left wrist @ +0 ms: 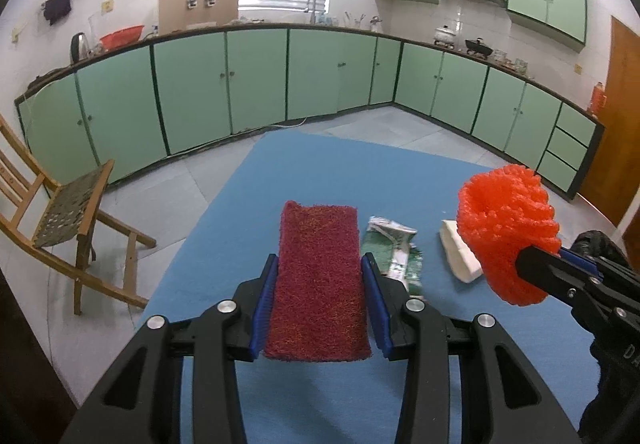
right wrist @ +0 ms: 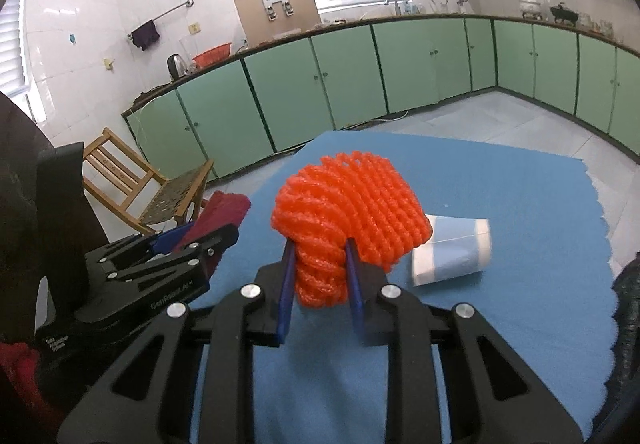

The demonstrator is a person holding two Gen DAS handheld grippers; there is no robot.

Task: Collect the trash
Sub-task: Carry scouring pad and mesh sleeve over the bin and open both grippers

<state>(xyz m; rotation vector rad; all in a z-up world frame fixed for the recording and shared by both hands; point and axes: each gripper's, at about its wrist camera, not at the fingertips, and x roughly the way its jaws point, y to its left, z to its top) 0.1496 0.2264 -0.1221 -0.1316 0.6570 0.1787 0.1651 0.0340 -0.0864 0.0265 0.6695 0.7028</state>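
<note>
Your left gripper sits low in the middle of the left wrist view, and its blue pads squeeze a dark red, fuzzy, flat scrub pad from both sides. The pad is off the blue cloth that covers the table.

Your right gripper sits low in the middle of the right wrist view. Its blue pads pinch the thin end of a bright orange foam net, and the puffy part bulges out above the tips. The net is up in the air too.

Just past your grippers, more trash lies on the cloth: a crumpled green and white wrapper right of the red pad, and a white roll of paper right of the orange net.

Far back, light green cupboards run along the wall. A wooden chair stands on the floor at the left.
</note>
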